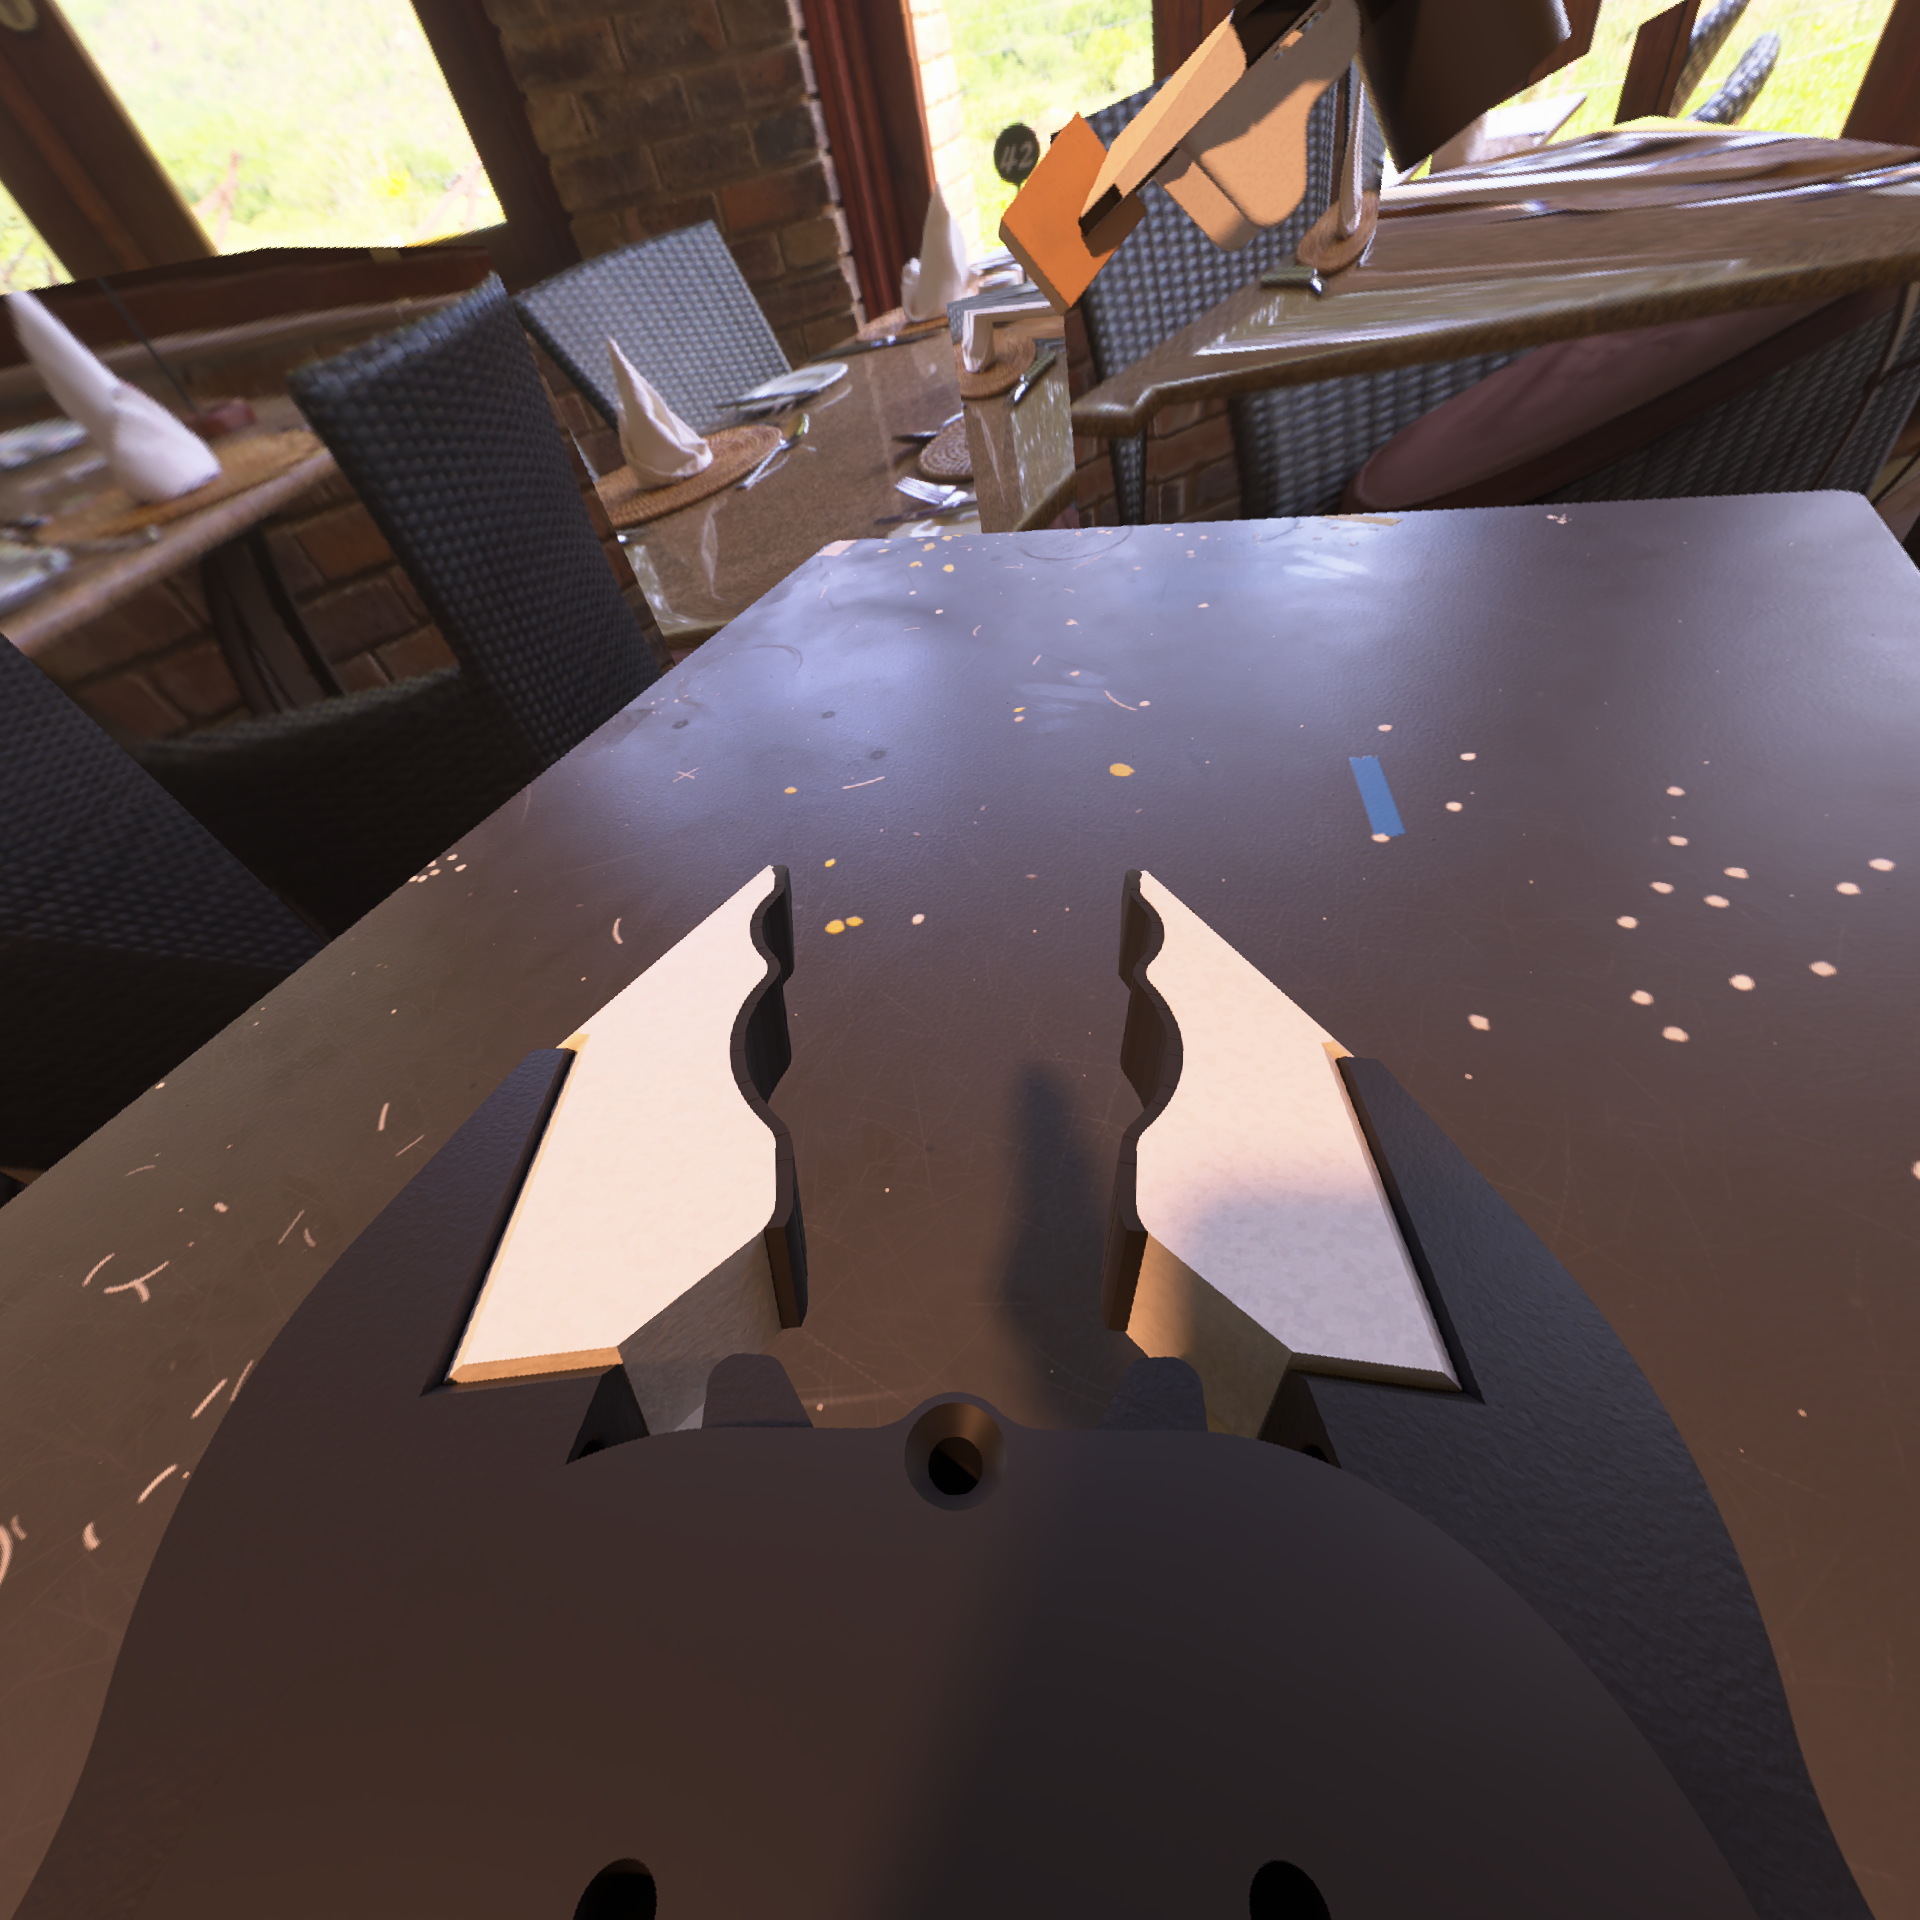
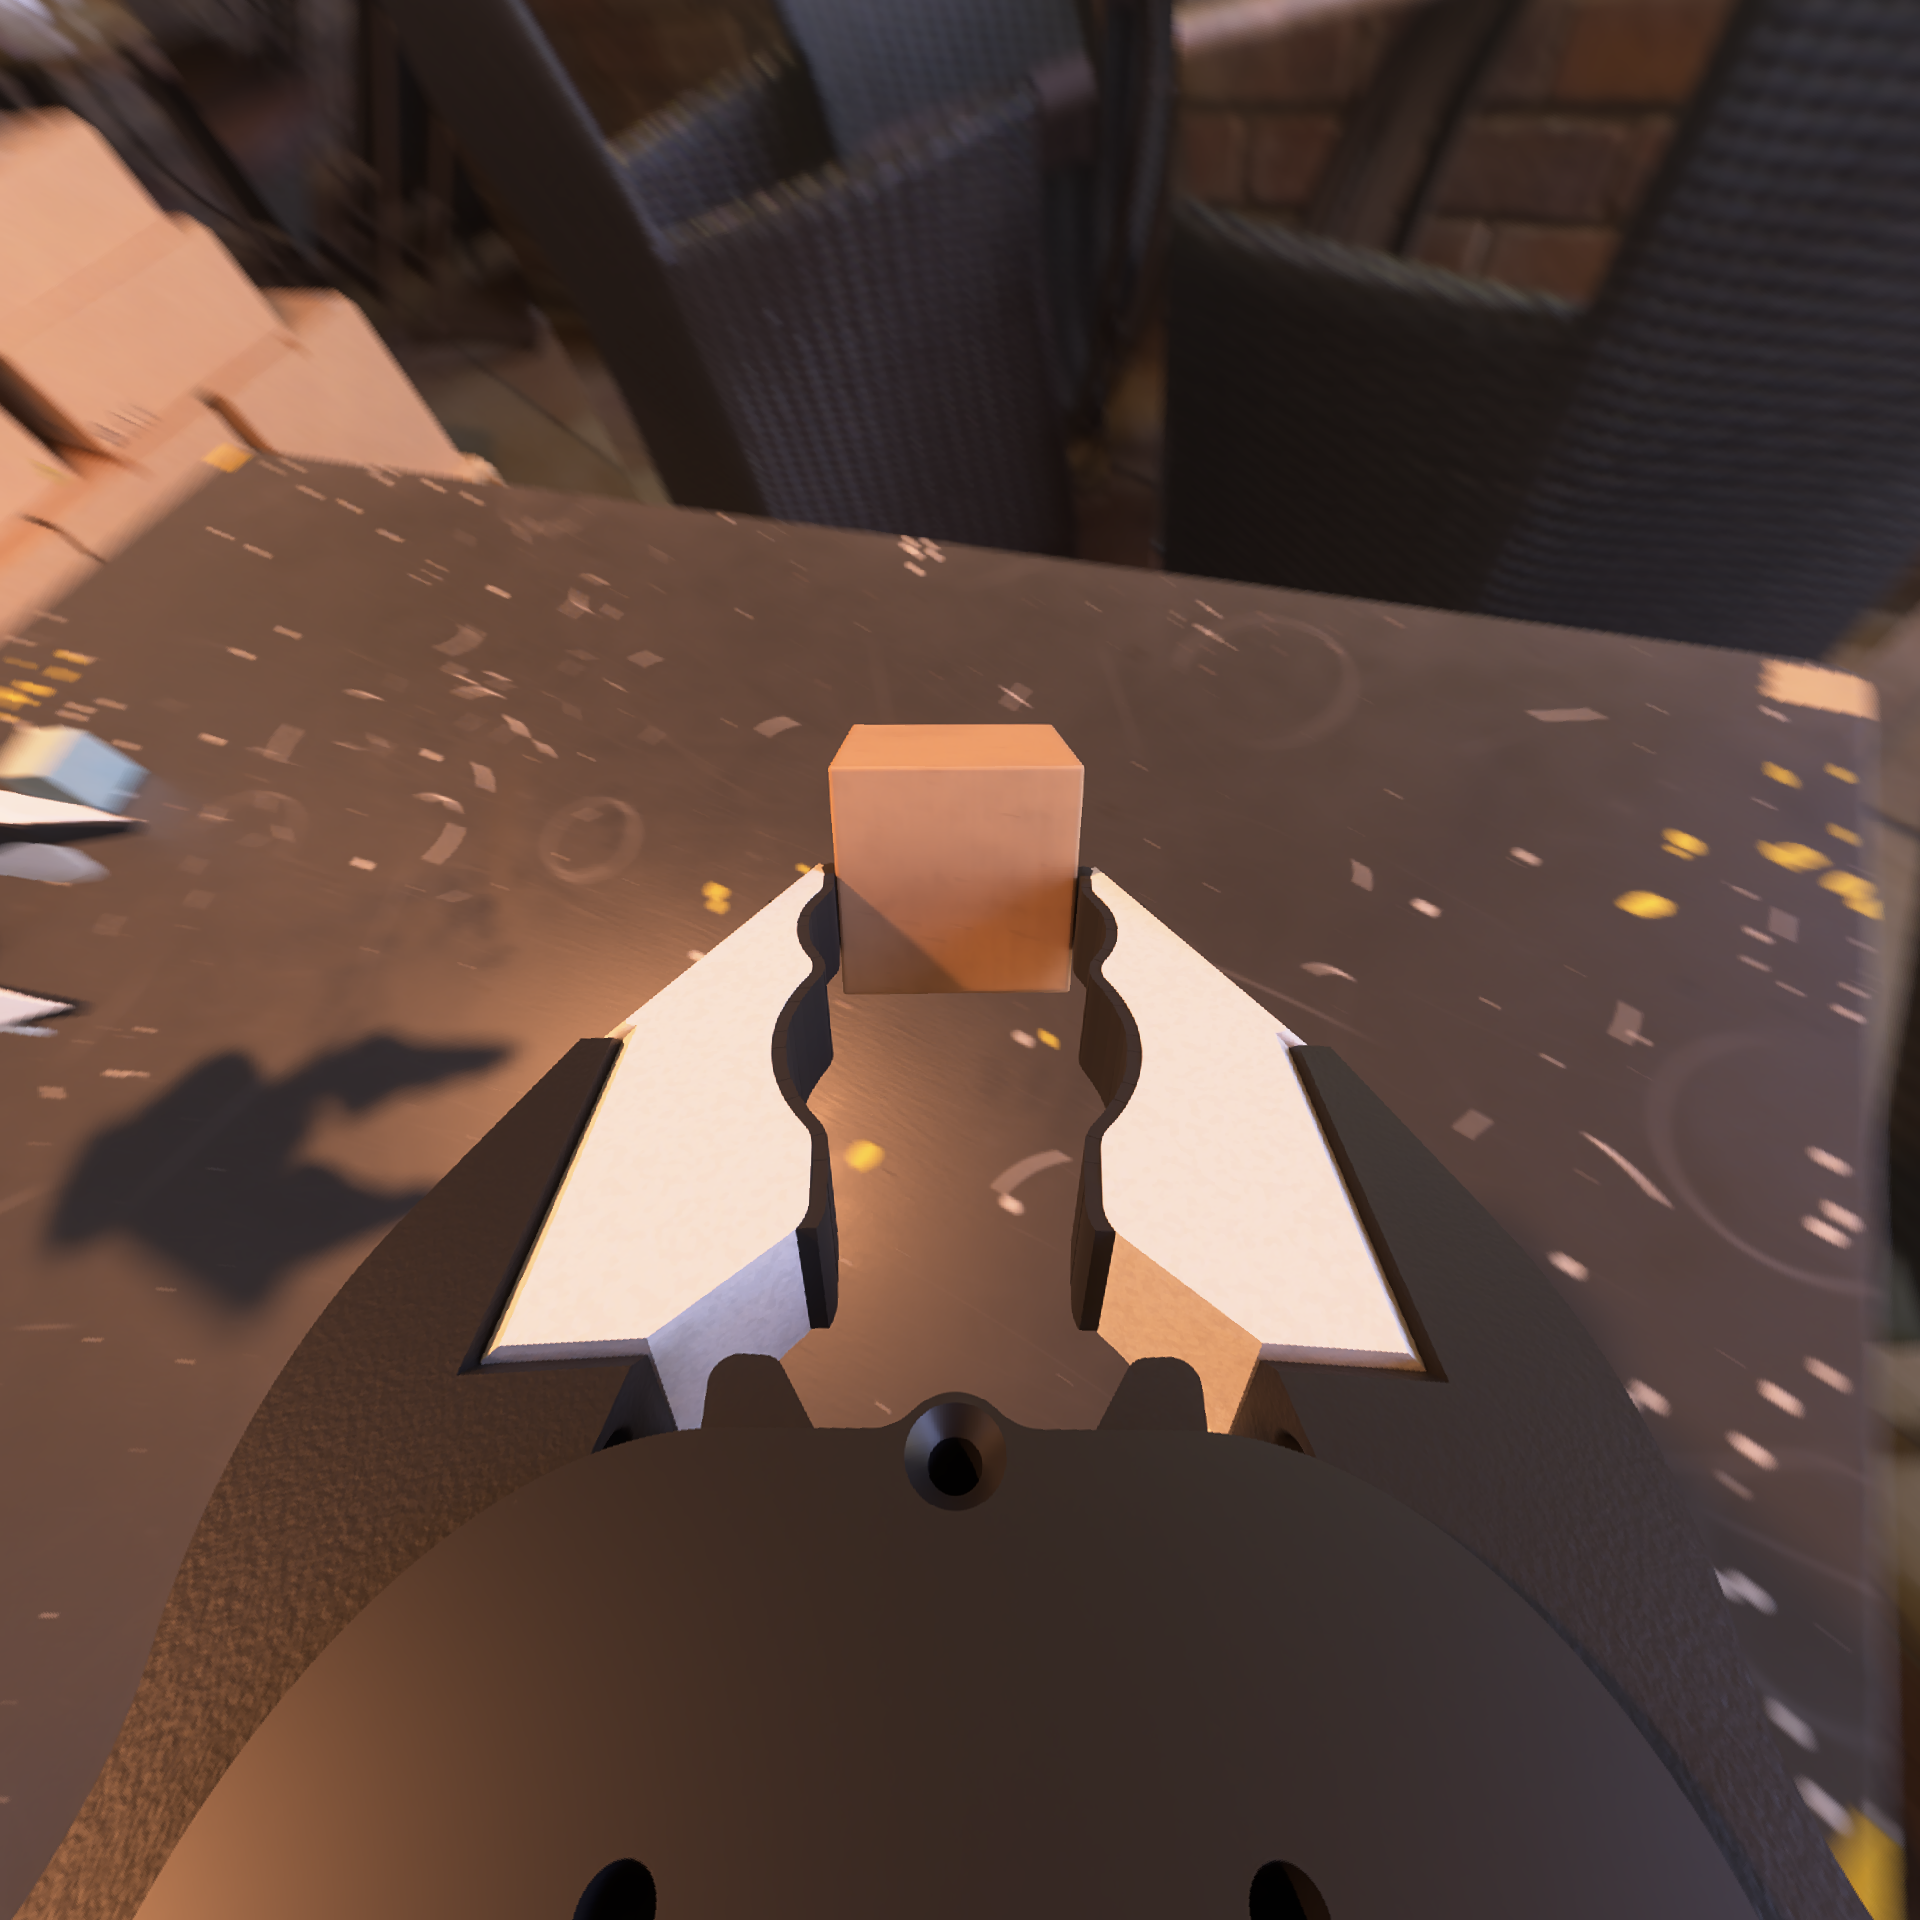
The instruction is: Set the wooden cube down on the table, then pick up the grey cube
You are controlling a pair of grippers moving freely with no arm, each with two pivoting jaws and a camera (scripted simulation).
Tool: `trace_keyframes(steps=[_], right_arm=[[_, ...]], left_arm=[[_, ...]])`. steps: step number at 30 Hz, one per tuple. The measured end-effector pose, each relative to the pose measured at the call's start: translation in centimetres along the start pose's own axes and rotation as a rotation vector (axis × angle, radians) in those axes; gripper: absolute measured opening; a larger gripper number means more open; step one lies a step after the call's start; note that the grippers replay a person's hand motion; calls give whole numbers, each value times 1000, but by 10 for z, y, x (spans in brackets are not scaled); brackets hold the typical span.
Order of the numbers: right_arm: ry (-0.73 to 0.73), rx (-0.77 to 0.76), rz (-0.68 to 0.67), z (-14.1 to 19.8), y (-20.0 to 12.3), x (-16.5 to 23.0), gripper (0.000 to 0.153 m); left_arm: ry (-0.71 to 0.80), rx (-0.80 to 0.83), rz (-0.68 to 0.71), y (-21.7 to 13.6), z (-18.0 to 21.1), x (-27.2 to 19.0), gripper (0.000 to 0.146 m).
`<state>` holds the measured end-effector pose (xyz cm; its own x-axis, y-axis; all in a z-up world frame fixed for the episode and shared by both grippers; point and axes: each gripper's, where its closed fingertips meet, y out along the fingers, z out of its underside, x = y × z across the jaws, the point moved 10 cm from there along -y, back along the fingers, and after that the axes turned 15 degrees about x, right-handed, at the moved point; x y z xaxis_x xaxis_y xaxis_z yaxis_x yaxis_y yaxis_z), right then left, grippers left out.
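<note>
The wooden cube [image 2: 956, 862] is clamped between the tips of the right gripper [image 2: 954, 883], whose fingers [image 2: 717, 1049] are pressed against its two side faces. Only the foremost part of each finger meets the cube; most of its body stands out beyond the tips. In the left wrist view the cube is seen raised well above the bench [image 1: 1195, 935], over its far edge and tilted, so it is judged to be carried through the air, not yet set down. A grasp this shallow leaves little margin, and a slip is possible if the descent is abrupt.

The left gripper [image 1: 956, 883] is held low over the near part of the bench with its fingers [image 1: 665, 1122] apart and nothing between them; it is judged to be kept ready for the second step. The grey cube cannot be identified with certainty: only a pale grey-blue block [image 2: 73, 774] is seen at the left edge of the right wrist view, beside white finger tips, blurred and partly cut off.
</note>
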<state>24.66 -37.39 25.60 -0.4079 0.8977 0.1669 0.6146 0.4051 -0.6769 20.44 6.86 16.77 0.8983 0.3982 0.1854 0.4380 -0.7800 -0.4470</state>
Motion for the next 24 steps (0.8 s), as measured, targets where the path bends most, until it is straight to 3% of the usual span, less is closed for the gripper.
trace_keyframes(steps=[4, 9, 16, 24], right_arm=[[17, 167, 178, 6, 1, -48, 45], [41, 462, 372, 26, 27, -86, 45], [135, 713, 321, 57, 63, -113, 45], [90, 875, 347, 74, 77, -126, 45]], left_arm=[[-5, 3, 1, -1, 2, 0, 63], [-47, -7, 17, 0, 7, 3, 62], [-73, -5, 33, 1, 12, 4, 62], [-100, 2, 62, 3, 14, 2, 62]])
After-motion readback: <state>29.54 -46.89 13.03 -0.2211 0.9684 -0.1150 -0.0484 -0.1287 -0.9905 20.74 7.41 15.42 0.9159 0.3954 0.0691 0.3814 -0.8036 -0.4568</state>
